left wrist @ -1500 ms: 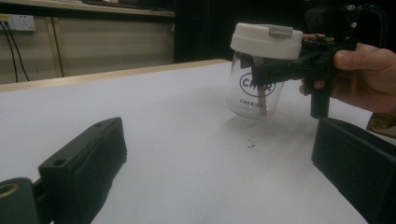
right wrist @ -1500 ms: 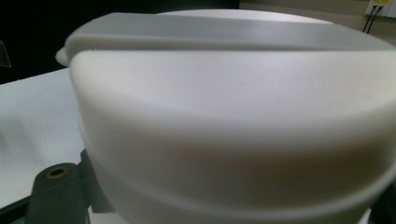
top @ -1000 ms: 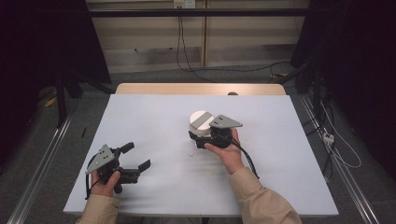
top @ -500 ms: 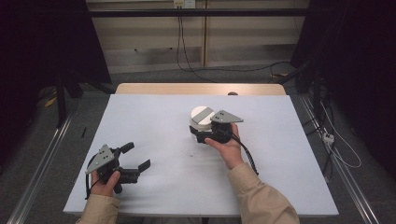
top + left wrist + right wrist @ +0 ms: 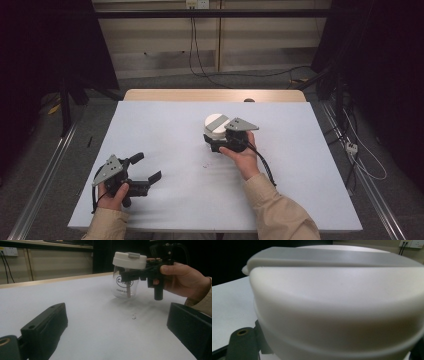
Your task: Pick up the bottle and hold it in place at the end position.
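Note:
A clear glass jar [image 5: 124,288] with a white lid [image 5: 216,121] stands near the middle of the white table [image 5: 160,120]. My right gripper [image 5: 214,136] reaches in from the jar's right, one black jaw on each side of the glass just under the lid, shut on it. In the right gripper view the lid [image 5: 337,302] is very close in front of the camera. Near the front left corner my left gripper [image 5: 145,167] is held low, open, nothing between its fingers [image 5: 45,327]. It faces the jar from a distance.
A small dark speck [image 5: 134,317] marks the table between the two grippers. A wooden strip [image 5: 200,94] runs along the table's far edge. Metal rails [image 5: 40,185] and cables [image 5: 360,160] lie on the floor to either side.
The right gripper and the jar have shifted slightly away from the person. The left gripper has stayed put.

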Available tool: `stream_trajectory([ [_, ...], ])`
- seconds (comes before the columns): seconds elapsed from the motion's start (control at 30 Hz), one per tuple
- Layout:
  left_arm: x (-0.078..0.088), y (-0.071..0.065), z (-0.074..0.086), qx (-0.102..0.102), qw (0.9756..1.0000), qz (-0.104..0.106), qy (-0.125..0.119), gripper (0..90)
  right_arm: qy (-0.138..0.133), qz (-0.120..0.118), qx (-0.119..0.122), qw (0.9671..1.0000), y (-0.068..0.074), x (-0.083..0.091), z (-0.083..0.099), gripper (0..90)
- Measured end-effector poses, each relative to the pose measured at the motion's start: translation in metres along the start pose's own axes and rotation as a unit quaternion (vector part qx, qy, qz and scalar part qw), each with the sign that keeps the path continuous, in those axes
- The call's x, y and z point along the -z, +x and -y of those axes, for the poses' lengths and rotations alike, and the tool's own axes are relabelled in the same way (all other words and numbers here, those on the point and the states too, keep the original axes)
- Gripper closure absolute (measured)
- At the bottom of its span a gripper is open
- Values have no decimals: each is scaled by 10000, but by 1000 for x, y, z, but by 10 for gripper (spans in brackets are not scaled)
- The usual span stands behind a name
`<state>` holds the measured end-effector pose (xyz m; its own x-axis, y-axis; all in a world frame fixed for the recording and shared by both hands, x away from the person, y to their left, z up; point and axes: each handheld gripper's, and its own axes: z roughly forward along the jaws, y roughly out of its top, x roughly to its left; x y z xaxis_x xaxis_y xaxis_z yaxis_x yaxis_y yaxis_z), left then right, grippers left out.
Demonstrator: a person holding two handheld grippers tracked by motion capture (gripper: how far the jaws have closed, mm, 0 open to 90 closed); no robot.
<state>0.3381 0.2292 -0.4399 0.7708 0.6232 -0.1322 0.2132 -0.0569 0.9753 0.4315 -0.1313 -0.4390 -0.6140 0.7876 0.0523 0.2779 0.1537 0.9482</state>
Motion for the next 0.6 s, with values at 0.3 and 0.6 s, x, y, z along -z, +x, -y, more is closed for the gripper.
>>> stream_trajectory([
  [0.3,-1,0,0,32,10000,6,-19,28,60,22,19,10000,-2,-4,4,181],
  [0.6,-1,0,1,35,10000,22,19,27,103,72,-9,9999,-6,-7,8,182],
])
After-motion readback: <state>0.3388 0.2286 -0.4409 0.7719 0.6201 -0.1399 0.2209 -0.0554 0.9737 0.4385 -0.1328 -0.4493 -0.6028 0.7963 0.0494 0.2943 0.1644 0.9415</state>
